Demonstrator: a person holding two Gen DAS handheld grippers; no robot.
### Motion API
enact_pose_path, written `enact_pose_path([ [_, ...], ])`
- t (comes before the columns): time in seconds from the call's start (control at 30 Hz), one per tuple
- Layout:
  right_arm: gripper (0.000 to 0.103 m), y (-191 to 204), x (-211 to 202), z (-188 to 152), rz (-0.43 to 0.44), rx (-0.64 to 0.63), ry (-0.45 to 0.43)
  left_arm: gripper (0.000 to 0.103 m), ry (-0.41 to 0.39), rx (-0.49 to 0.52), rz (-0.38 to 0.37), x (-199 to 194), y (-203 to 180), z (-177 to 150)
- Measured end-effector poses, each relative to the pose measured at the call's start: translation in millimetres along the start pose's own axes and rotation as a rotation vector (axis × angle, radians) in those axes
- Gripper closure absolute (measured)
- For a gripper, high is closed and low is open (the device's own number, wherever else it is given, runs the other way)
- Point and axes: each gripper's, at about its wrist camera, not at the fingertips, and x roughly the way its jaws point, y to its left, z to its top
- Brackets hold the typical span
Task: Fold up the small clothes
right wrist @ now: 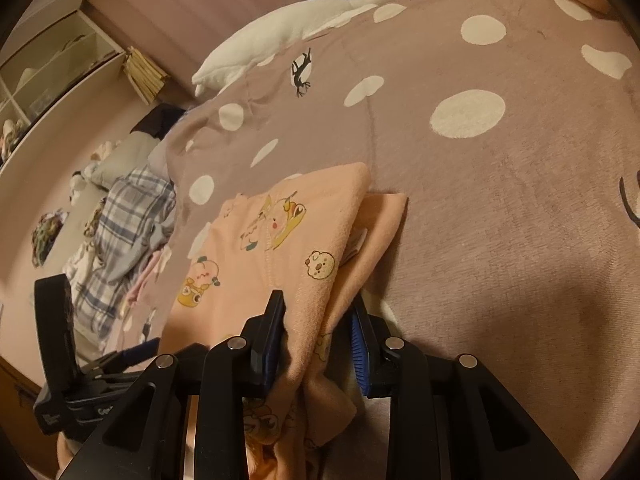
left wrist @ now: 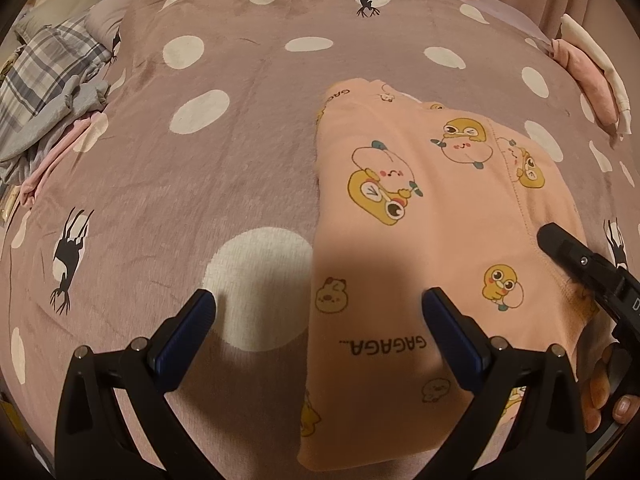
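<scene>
a mauve fleece blanket (left wrist: 248, 128) with white polka dots and small black deer silhouettes covers the bed and fills both views. on its right half, as the left wrist camera sees it, lies the peach garment (left wrist: 404, 216), printed with cartoon ducks and the word "gagaga", doubled over so that one layer rests on another. a white plush goose (right wrist: 288, 28) stretches along the far edge of the blanket, and a heap of plaid and grey clothes (left wrist: 52, 76) sits at the left edge; a folded pink and cream stack (left wrist: 592, 76) rests at the far right. the left gripper (left wrist: 320, 308) hovers low with its blue-padded fingers wide apart, one over a white dot, the other over the garment, holding nothing. the right gripper (right wrist: 318, 320) is clamped on a bunched edge of the peach garment, the cloth pinched between its pads and lifted slightly off the blanket.
</scene>
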Motion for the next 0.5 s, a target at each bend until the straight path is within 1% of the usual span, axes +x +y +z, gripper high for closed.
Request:
enact_pose_path([
  [0.5,0.074,-2.1,-1.0,2.4,0.000,0.003,-0.002,0.000,0.010,-0.001,0.030,-4.6,-2.1,-1.0],
])
